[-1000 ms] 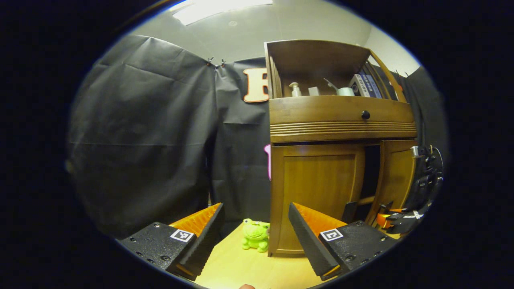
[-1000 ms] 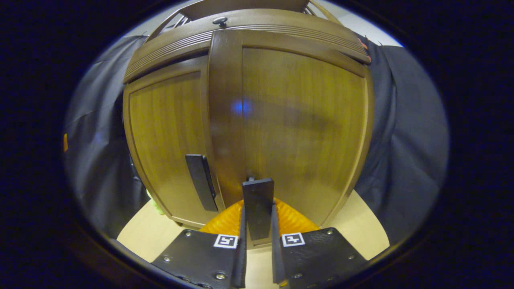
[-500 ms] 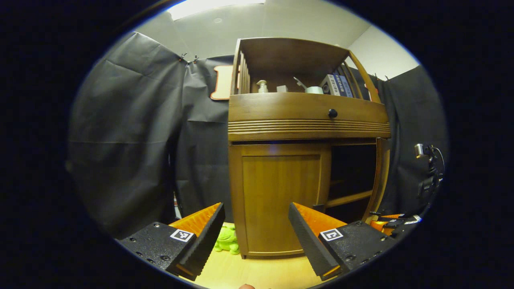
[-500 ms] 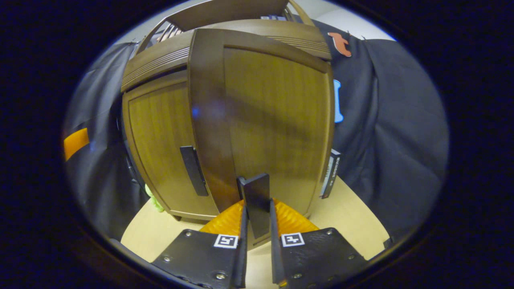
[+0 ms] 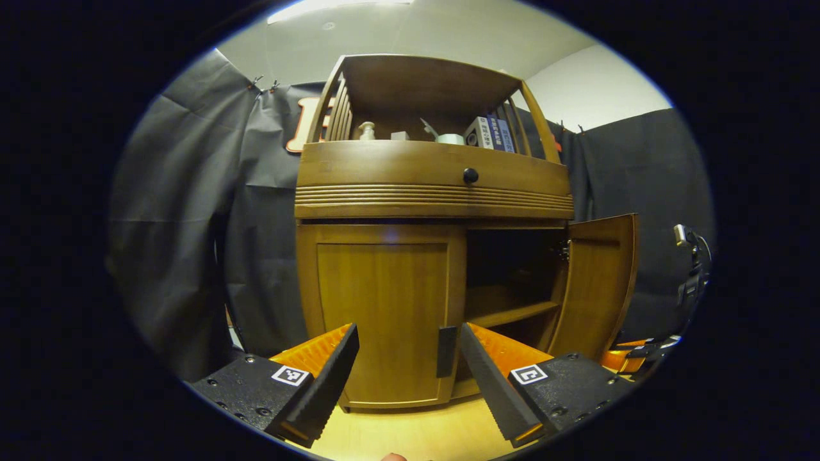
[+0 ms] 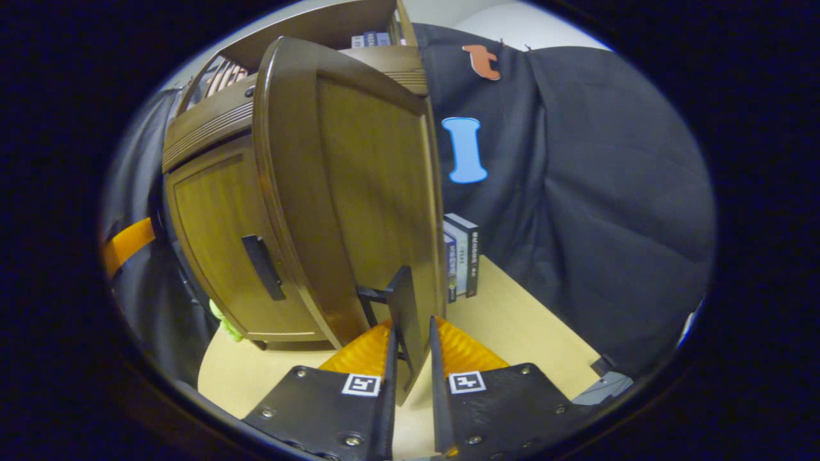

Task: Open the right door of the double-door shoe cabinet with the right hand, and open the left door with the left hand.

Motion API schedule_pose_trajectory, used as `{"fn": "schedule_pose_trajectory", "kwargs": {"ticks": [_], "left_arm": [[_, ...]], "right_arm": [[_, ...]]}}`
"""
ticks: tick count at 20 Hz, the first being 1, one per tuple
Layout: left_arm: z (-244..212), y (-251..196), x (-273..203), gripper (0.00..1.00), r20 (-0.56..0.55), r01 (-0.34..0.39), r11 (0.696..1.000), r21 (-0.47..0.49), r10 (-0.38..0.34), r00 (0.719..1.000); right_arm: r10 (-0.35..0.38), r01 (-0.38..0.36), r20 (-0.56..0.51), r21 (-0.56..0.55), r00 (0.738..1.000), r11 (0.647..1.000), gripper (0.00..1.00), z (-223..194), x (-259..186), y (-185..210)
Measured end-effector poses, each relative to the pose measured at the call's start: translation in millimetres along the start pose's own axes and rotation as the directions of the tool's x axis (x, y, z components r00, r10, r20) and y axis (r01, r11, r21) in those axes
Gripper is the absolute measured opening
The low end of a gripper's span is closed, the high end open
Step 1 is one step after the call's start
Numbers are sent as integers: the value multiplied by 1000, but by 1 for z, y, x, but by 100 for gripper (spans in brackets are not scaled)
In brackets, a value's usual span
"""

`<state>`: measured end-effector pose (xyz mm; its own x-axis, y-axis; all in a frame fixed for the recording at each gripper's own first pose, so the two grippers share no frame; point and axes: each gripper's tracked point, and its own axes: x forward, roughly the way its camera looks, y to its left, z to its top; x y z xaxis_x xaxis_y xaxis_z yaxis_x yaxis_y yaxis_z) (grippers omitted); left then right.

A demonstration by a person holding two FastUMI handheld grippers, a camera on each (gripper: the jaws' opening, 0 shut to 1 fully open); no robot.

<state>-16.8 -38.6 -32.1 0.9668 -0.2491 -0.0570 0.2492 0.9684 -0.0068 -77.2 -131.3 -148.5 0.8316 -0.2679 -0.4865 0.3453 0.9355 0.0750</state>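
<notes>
Scene: a wooden double-door shoe cabinet [image 5: 433, 186] stands on a pale table [image 6: 512, 320] against black cloth.
Right door: the right door [image 5: 599, 282] stands swung well out, baring a dark interior and its shelf [image 5: 509, 314].
Right gripper: the right gripper [image 6: 410, 365] has its fingers clamped on the right door's handle [image 6: 405, 314], a flat dark plate seen edge-on between them.
Left door: the left door [image 5: 382, 307] is shut, its handle [image 5: 446, 351] at the inner edge, low down.
Left gripper: the left gripper [image 5: 410, 365] hangs in front of that door with its fingers wide apart, the handle just inside the right-hand finger, not yet gripped.
Progress: by the look of it, half done; the left door remains.
Bystanders: books [image 6: 462, 256] stand just behind the open door.
Risk: a wider swing could knock the books over; a skewed pull could slip the thin plate from the fingers; closing off-centre on the left handle could miss it and scrape the door.
</notes>
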Motion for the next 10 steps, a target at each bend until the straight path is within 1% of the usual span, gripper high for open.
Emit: {"fn": "schedule_pose_trajectory", "kwargs": {"ticks": [3, 4, 5, 6, 8, 10], "left_arm": [[-2, -13, 1, 99, -9, 37, 999, -4, -37, 999], [-2, -16, 1, 98, -9, 45, 999, -2, -45, 999], [-1, -19, 0, 99, -9, 51, 999, 1, -51, 999], [-2, -21, 1, 98, -9, 56, 998, 3, -56, 998], [-4, -25, 0, 98, -17, 62, 998, 6, -61, 998], [-9, -28, 0, 97, -29, 60, 998, 6, -60, 998]], "right_arm": [[-21, 21, -5, 2, 1000, 1000, 25, -6, -6, -21], [-47, 47, -3, -9, 999, 999, 29, -7, -11, -34], [-62, 62, -1, -14, 998, 998, 7, -6, -15, -44], [-72, 72, 4, -12, 997, 997, 17, -6, -14, -52], [-103, 103, 4, -13, 995, 995, 17, -5, -18, -72], [-149, 149, 11, -21, 989, 989, 17, -2, -20, -96]]}}
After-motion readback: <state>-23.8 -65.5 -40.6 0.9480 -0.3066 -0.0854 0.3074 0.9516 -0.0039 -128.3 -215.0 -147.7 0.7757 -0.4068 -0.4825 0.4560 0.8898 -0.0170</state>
